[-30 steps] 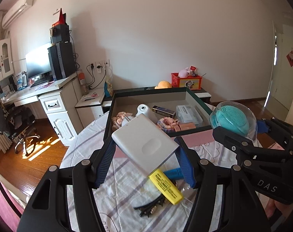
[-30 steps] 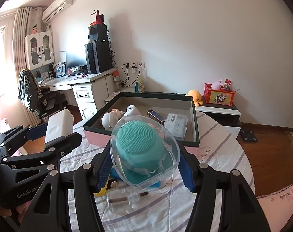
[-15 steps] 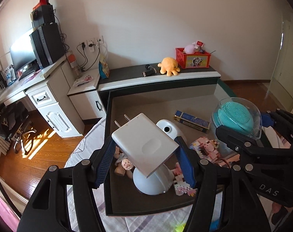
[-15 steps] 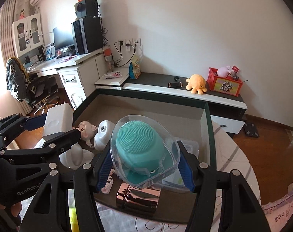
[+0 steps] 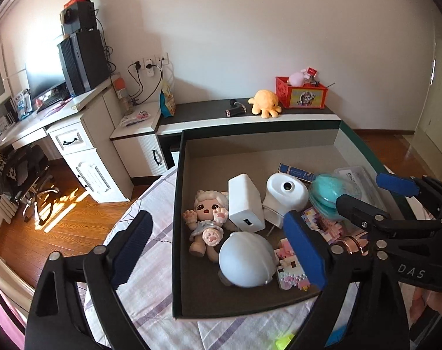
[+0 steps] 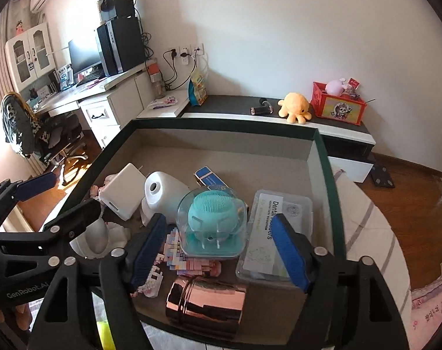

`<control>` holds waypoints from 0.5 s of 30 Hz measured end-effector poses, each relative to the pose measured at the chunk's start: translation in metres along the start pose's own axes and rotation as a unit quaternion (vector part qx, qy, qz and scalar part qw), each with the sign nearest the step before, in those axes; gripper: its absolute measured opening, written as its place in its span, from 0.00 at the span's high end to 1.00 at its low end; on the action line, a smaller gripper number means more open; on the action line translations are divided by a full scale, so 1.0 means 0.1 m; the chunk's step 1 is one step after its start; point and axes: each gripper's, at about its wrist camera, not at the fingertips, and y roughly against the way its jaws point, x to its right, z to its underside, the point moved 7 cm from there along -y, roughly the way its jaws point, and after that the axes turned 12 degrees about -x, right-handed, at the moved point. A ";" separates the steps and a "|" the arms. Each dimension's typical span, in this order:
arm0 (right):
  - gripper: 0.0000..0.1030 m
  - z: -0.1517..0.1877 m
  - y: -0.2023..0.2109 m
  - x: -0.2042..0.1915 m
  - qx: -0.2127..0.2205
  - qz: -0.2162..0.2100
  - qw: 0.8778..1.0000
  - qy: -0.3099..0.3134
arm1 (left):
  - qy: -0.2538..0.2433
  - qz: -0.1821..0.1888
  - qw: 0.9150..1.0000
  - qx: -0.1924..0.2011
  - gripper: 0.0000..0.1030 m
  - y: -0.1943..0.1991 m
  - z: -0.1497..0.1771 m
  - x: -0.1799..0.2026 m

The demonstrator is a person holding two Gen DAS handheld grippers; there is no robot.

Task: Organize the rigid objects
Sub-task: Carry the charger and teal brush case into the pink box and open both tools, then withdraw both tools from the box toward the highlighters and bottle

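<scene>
Left wrist view: left hand-held gripper (image 5: 221, 250) spread wide, jaws opening, nothing between the pads. White charger block (image 5: 245, 204) released, standing on edge on the floor of the dark open box (image 5: 176, 204), leaning beside the white dome device (image 5: 285, 197). Also in the box: doll (image 5: 206, 218) at left, pale egg-shaped lamp (image 5: 247, 258) nearest the camera, pixel-block figure (image 5: 292, 265), blue carton (image 5: 295, 172) toward the far wall. Right hand-held gripper (image 5: 393, 201) visible at right, over the teal brush.

Right wrist view: right hand-held gripper (image 6: 218, 248) with jaws opening, pads standing clear of the teal brush in its clear case (image 6: 212, 223), which sits atop the block figure (image 6: 177, 250). Clear lidded case (image 6: 274, 233) to the right, copper cylinder (image 6: 206, 299) against the near wall.

Judgement on the step: release under way at both hands. Best practice: finish opening fully, then lift straight up and back, so no pad catches the brush case, perched on uneven blocks and likely to tip.

Striped cloth surface (image 5: 150, 265) beneath the box; yellow item (image 5: 283, 342) left outside, near edge.
</scene>
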 end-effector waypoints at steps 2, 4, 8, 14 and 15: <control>0.20 0.04 0.20 -0.02 0.022 -0.014 1.000 -0.002 | 0.007 0.008 1.000 0.022 0.00 0.22 0.07 -0.01; 0.18 0.14 0.44 -0.06 0.040 -0.016 0.999 0.000 | 0.006 0.009 0.999 0.041 0.00 0.47 0.16 -0.01; 0.15 0.32 0.94 -0.16 0.085 -0.015 0.996 0.001 | 0.019 0.002 0.996 0.090 0.00 1.02 0.39 0.01; 0.14 0.74 1.75 -0.34 0.159 -0.010 0.987 0.010 | 0.028 -0.016 0.988 0.150 0.00 1.78 0.82 0.05; 0.09 0.82 1.85 -0.37 0.165 -0.004 0.986 0.011 | 0.029 -0.017 0.988 0.153 0.00 1.87 0.90 0.07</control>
